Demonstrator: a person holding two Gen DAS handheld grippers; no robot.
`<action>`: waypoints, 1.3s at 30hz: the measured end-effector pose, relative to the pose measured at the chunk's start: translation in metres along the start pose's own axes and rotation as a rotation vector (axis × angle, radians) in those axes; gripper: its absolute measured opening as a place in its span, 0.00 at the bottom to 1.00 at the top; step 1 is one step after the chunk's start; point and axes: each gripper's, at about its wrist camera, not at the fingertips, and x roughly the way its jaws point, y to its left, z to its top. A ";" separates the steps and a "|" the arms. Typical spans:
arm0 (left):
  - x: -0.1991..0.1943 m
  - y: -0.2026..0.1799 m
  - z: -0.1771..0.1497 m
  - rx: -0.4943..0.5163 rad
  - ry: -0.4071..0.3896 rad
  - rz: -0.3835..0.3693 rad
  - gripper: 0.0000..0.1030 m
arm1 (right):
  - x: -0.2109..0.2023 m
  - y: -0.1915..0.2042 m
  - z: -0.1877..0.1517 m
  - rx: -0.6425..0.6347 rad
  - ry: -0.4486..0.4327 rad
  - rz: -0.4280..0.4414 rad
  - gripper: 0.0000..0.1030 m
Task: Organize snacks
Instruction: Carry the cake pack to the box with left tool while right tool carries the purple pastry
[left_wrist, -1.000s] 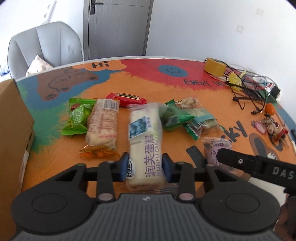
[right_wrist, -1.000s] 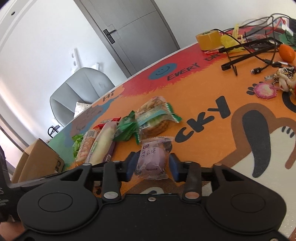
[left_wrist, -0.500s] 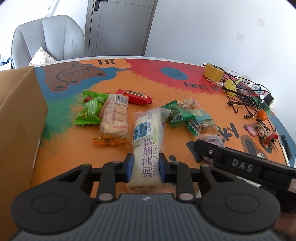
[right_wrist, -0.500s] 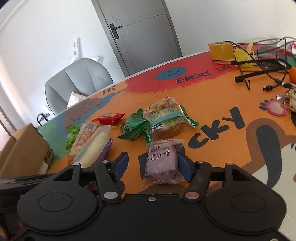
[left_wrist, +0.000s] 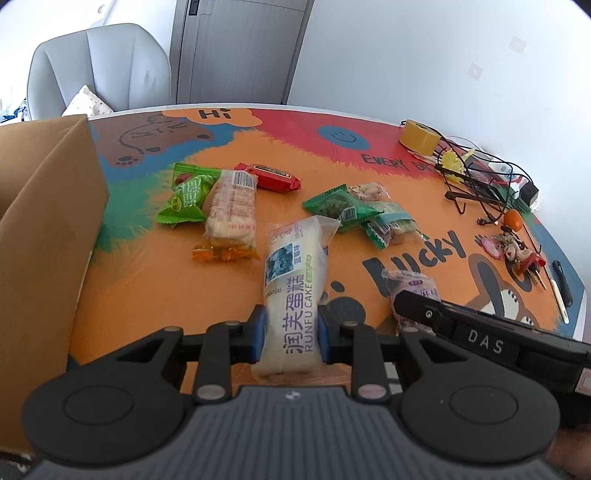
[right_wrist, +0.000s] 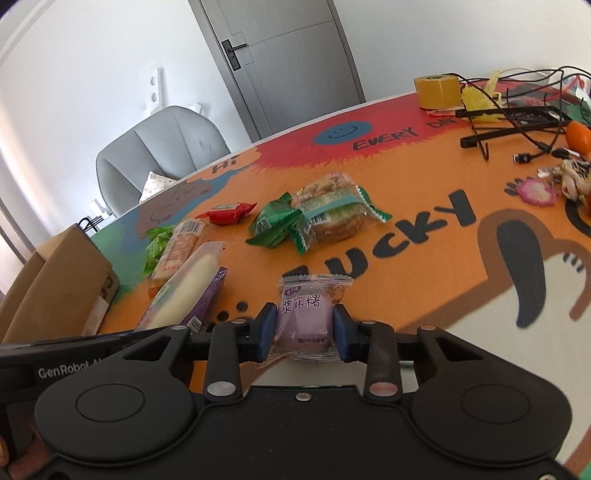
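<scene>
Both our tongs loaded, the box off to our left

Our left tongs (left_wrist: 291, 334) pinch the long cake packet (left_wrist: 295, 295) near its end, so it could droop or slip; our right tongs (right_wrist: 305, 334) are closed on the purple mochi packet (right_wrist: 305, 317), low over the counter (right_wrist: 424, 206), level, near the cardboard box (left_wrist: 40, 229).

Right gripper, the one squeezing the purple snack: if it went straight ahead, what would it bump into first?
Probably the green wrapper and the teal-banded biscuit pack beside it. The right gripper, shut on the purple mochi pack, points at them across bare tablecloth, though depth is uncertain.
</scene>
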 end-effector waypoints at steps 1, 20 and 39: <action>-0.003 0.000 -0.001 0.000 -0.003 0.001 0.26 | -0.002 0.000 -0.002 0.004 0.001 0.004 0.33; -0.008 0.000 -0.004 0.000 -0.006 -0.004 0.37 | -0.018 0.000 -0.013 -0.008 -0.006 -0.019 0.45; 0.006 -0.001 -0.013 0.025 -0.024 0.012 0.28 | -0.015 0.021 -0.022 -0.163 -0.001 -0.092 0.54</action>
